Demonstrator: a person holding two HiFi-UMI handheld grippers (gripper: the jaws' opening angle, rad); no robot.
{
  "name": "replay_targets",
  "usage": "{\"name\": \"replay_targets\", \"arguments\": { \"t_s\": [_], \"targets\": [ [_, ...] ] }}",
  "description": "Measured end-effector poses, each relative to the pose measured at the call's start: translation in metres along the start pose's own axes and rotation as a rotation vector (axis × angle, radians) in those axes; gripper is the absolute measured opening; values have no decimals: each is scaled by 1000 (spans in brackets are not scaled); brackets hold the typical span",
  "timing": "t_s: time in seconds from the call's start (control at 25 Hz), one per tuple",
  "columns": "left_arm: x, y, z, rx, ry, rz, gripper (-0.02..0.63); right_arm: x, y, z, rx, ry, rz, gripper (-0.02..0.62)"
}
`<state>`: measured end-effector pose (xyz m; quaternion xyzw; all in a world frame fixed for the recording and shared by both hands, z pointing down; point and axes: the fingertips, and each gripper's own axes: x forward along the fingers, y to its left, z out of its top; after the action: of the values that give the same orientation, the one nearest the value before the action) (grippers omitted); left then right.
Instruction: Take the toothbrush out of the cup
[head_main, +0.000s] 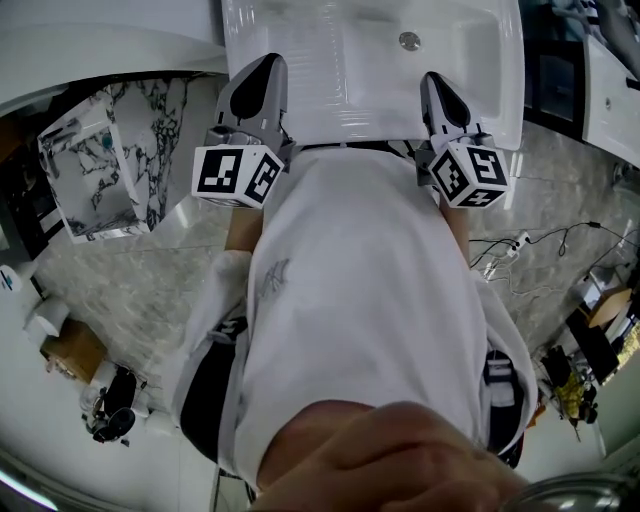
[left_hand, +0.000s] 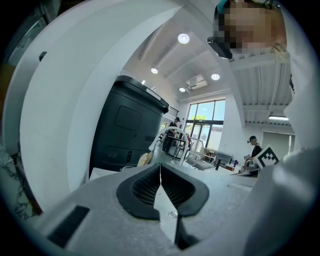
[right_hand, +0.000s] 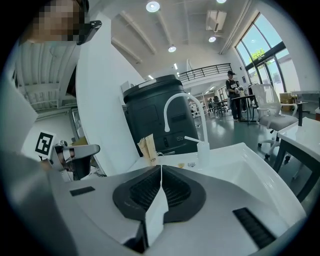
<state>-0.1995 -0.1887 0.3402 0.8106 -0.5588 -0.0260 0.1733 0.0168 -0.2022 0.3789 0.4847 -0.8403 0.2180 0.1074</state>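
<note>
White shirt fabric (head_main: 370, 300) fills the foreground; beyond it the left gripper (head_main: 268, 65) and right gripper (head_main: 432, 82) hover at the white ceramic sink's (head_main: 330, 90) near rim, both clenched on nothing, probably poised for a reach. Tan, flat toothbrush-like sticks (right_hand: 147, 146) stand on the sink's back ledge, well apart from either gripper, their cup indistinct

sink (head_main: 300, 60) white | shirt (head_main: 370, 290) white | marble panel (head_main: 170, 120) white, black-veined

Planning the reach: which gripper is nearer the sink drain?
The right gripper, at the head view's right: its tip lies just below the drain in that picture, while the left gripper sits over the sink's left edge.
</note>
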Motion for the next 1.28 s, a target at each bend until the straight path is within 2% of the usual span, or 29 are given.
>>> {"name": "replay_targets", "arguments": {
  "t_s": [0.24, 0.52, 0.88, 1.08, 1.2, 1.28],
  "targets": [
    [2, -19, 9, 1, -29, 37, 18, 3, -14, 17, -25, -4, 46, 15],
    [1, -21, 15, 20, -44, 81, 19, 9, -17, 25, -30, -16, 87, 15],
    [16, -29, 16, 65, -40, 69, 20, 3, -36, 22, -7, -20, 47, 15],
    [26, -34, 24, 131, -50, 72, 23, 2, -46, 24, 20, -32, 32, 15],
    [35, -34, 28, 146, -53, 71, 132, 1, -50, 24, 23, -31, 28, 15],
    [43, -32, 31, 162, -59, 71, 140, 0, -53, 23, 24, -27, 25, 15]
  ]
}}
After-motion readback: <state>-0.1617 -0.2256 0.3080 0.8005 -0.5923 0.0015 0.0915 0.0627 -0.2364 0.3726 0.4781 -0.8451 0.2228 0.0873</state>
